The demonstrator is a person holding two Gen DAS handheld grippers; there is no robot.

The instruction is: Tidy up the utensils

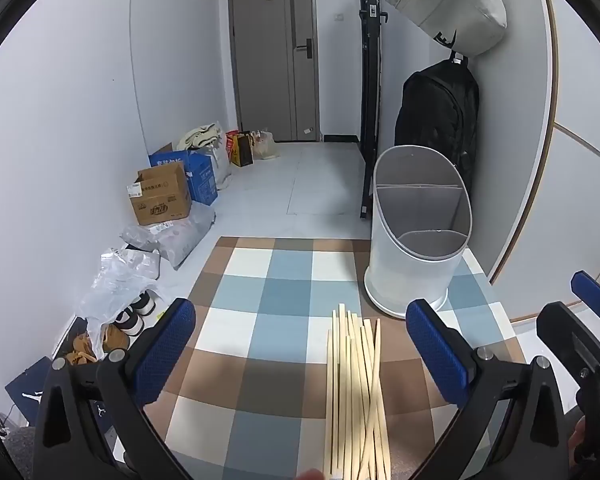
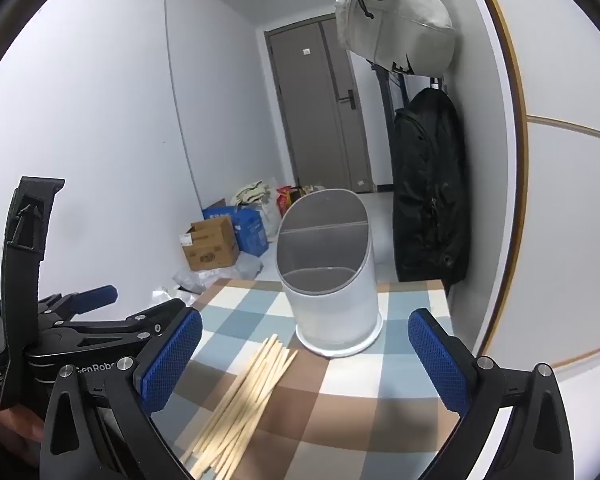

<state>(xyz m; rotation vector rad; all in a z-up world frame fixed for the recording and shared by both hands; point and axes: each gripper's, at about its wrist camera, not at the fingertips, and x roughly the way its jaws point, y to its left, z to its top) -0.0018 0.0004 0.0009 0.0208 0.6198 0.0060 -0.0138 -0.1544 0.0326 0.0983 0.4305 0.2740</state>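
Note:
A bundle of several pale wooden chopsticks (image 1: 356,392) lies on the checked tablecloth (image 1: 260,304), also in the right wrist view (image 2: 248,396). A white oval utensil holder (image 1: 416,232) with grey inner compartments stands upright at the table's far right, also in the right wrist view (image 2: 332,276); it looks empty. My left gripper (image 1: 300,352) is open above the table with the chopsticks between its blue pads. My right gripper (image 2: 304,360) is open, above the chopsticks and in front of the holder. The left gripper shows at the left of the right wrist view (image 2: 76,312).
The table's far edge drops to a floor with cardboard boxes (image 1: 160,196), plastic bags (image 1: 120,276) and shoes at the left. A black backpack (image 1: 440,124) and a grey bag (image 1: 448,4) hang on the wall behind the holder. A grey door (image 1: 276,48) stands far back.

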